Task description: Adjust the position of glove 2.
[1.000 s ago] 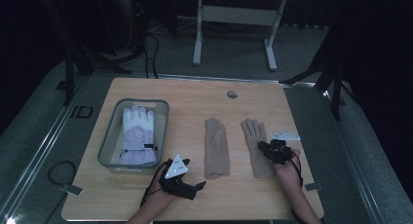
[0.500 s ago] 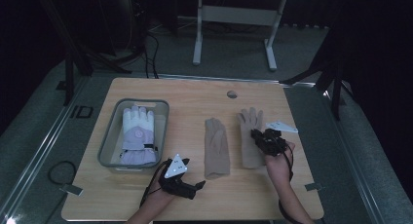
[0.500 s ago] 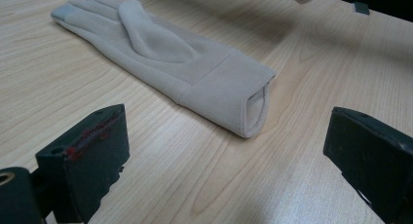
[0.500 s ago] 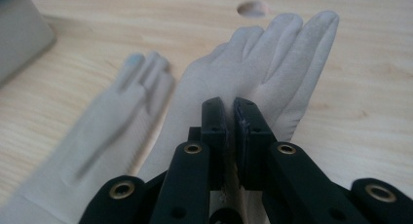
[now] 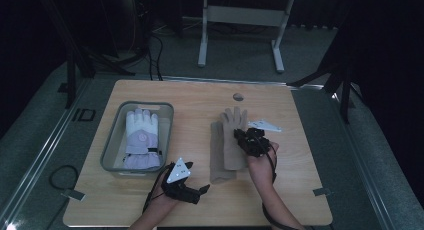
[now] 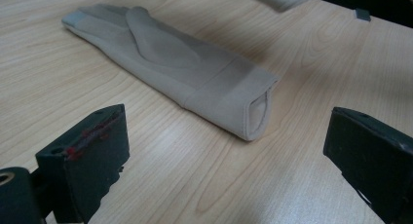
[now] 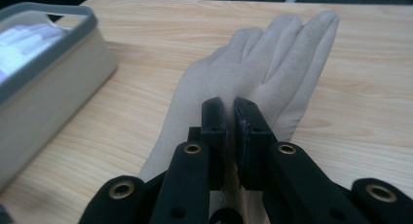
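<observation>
Grey bin (image 5: 112, 145) holds white-lilac glove (image 5: 141, 139) — table's (image 5: 195, 97) left side.

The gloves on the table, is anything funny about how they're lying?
A little. The right beige glove lies partly over the left beige glove, its cuff end overlapping it, not side by side. The right gripper is pinched shut on its edge. The white and purple glove lies neatly in the grey bin.
</observation>
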Demonstrator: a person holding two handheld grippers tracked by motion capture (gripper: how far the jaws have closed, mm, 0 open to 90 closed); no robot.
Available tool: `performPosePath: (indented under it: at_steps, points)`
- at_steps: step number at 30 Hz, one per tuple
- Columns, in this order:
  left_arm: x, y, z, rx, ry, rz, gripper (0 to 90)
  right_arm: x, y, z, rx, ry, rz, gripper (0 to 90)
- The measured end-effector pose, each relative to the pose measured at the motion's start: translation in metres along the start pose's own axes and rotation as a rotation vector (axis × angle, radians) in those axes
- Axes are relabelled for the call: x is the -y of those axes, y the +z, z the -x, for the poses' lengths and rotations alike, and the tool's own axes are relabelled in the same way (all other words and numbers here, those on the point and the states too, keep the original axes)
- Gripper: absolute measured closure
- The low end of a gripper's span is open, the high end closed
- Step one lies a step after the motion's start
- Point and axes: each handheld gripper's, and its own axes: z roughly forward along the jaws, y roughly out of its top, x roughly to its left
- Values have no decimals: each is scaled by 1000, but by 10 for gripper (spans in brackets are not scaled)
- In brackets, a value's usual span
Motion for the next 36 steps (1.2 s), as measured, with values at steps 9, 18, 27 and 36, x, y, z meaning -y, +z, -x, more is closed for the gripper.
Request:
performPosePath:
  at_steps: [9,18,27,36]
  points:
    - [-1,-3,-1,-4,0,10,29,12,16,-21,0,-12,-30,834]
    - [-1,-2,1,1,8,12,29,32,34,-27,10,-4,-78,831]
    - [0,-1,1,4,7,8,29,49,50,-24,11,-9,-133,804]
    - [0,-1,1,7,14,10,29,42,41,-16,-37,-52,-103,486]
